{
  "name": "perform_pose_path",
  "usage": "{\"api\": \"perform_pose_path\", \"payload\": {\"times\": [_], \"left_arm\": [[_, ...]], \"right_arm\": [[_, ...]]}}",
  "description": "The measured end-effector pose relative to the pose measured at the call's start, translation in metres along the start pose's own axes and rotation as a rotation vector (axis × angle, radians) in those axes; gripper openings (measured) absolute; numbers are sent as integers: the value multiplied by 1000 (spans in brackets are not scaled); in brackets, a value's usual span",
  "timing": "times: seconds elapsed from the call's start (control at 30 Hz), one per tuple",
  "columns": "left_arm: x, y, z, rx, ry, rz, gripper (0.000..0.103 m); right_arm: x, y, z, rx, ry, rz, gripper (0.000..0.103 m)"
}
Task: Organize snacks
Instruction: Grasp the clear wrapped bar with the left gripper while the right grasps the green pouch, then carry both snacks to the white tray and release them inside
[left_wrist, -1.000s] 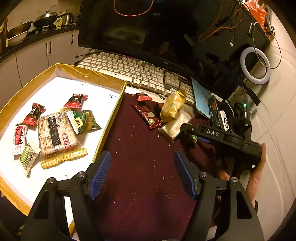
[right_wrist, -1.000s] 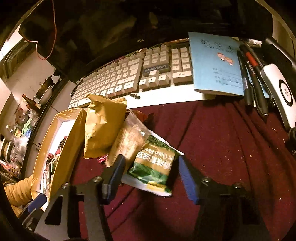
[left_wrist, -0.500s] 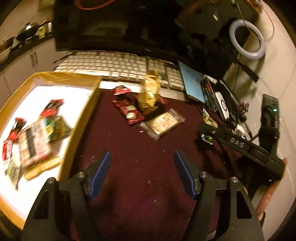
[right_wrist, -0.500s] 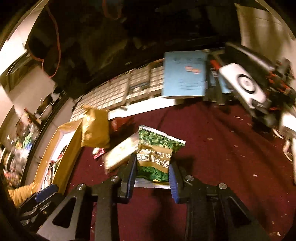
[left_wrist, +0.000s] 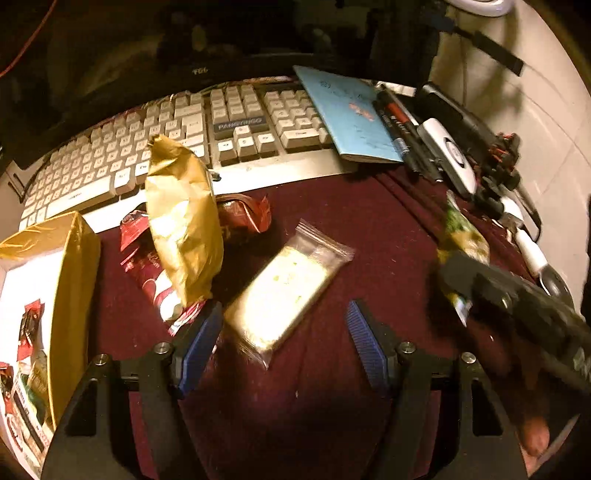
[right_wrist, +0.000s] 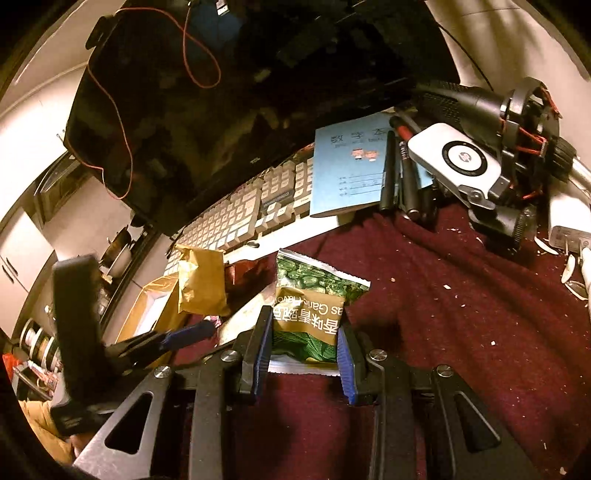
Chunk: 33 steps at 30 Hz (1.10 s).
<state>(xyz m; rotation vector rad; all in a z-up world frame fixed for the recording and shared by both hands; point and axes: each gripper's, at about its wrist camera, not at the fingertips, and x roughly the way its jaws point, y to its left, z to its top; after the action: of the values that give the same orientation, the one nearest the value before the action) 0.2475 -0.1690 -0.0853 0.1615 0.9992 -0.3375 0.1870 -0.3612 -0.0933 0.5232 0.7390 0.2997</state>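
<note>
Two grippers work over a worktop (left_wrist: 369, 221) covered with a dark red cloth. The right gripper (right_wrist: 304, 352) has its jaws closed narrow on the lower part of a green snack packet (right_wrist: 314, 299); the packet stands up between the blue pads, its printed top toward the keyboard (right_wrist: 258, 206), with a shadow on the cloth beside it. In the left wrist view the same packet (left_wrist: 461, 236) appears blurred at the right, clamped in the black body of the right gripper.

The left gripper (left_wrist: 284, 339) has its jaws spread wide and holds nothing. A clear-wrapped pale snack bar (left_wrist: 284, 291) lies flat on the cloth between and just ahead of the blue pads, nearer the left pad; contact with that pad cannot be confirmed. A gold crumpled bag (left_wrist: 181, 225) stands just left of the bar, leaning over red wrappers (left_wrist: 147, 266) that lie on the cloth. A gold-edged box (left_wrist: 70, 295) sits at the far left; its white interior contains several small packets.

Behind the snacks, the keyboard lies along the back of the worktop beneath a dark monitor (right_wrist: 221, 92). A blue notebook (left_wrist: 347, 114) rests partly on the keyboard's right end, with pens (left_wrist: 402, 136) just beside it.
</note>
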Motion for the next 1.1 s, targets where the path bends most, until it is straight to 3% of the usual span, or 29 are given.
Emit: {"api": "perform_pose_path", "payload": {"times": [0.1,0.2,0.3,0.5,0.53,0.6,0.7,0.73,0.8,1.1], "left_arm": [[3,6,6,-52,-7,-23,68],[3,0,2,-18,-9,21,47],[-3,-8,-7,11,-17,39,36],[-12,-4,-18,-17,-22,29,35],[-12,-4,-17,-19,-16,23,37],[-8,-5,-12,-9,2,24,50],[3,-8,-7,-2,10,30,55],[3,-7,-7,-20,5,26,54],[-1,-7,-10,-20,-7,27,36],[-35,1,-60,-98,-54,-30,32]], "right_arm": [[2,3,-1,-10,8,7,32],[0,3,-2,-12,-1,12,32],[0,2,-1,-8,-3,11,32],[1,3,-2,-16,0,5,32],[1,4,-2,-18,0,2,32],[1,4,-2,-19,-1,-1,32],[2,3,-2,-18,2,-5,32],[2,3,-2,-18,2,-6,32],[3,4,-2,-20,3,-10,32],[5,8,-2,-48,4,-21,32]]}}
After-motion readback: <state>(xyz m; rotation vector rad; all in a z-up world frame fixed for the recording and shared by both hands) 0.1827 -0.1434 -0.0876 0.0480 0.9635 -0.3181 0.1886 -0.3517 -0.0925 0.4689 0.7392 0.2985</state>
